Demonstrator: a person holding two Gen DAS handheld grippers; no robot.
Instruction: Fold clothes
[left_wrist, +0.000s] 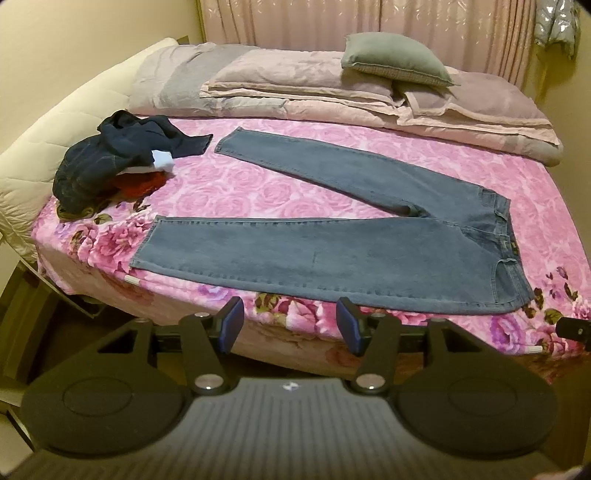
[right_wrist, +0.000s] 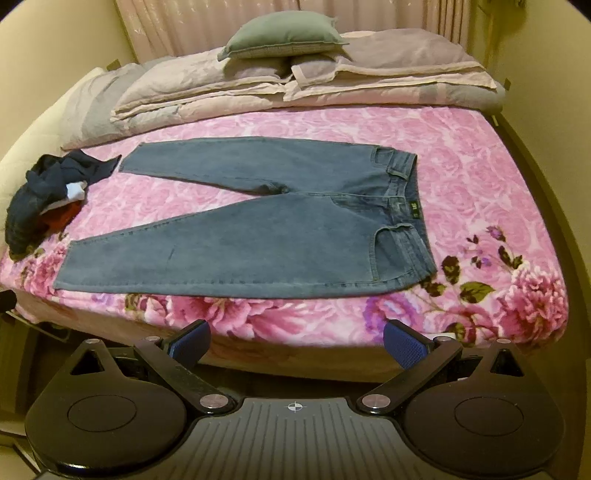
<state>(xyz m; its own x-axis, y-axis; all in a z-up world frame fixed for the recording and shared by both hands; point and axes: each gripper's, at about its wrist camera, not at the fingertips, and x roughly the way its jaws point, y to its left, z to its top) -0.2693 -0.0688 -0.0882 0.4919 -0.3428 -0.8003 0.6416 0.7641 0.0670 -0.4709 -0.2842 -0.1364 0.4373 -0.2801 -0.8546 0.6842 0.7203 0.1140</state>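
A pair of blue jeans (left_wrist: 332, 254) lies flat on the pink floral bedspread (left_wrist: 229, 192), legs spread in a V toward the left, waistband at the right. The jeans also show in the right wrist view (right_wrist: 258, 240). My left gripper (left_wrist: 290, 325) is open and empty, hovering off the bed's near edge just below the near leg. My right gripper (right_wrist: 297, 343) is open wide and empty, also off the near edge, below the jeans' near leg and hip. A pile of dark unfolded clothes (left_wrist: 110, 158) with red and white pieces sits at the left of the bed, seen too in the right wrist view (right_wrist: 48, 195).
Folded pink and grey quilts (left_wrist: 332, 88) and a grey-green pillow (left_wrist: 395, 59) lie along the far side of the bed. A white padded headboard (left_wrist: 48, 147) stands at the left. Pink curtains (left_wrist: 369, 22) hang behind. The right gripper's tip shows at the far right (left_wrist: 576, 326).
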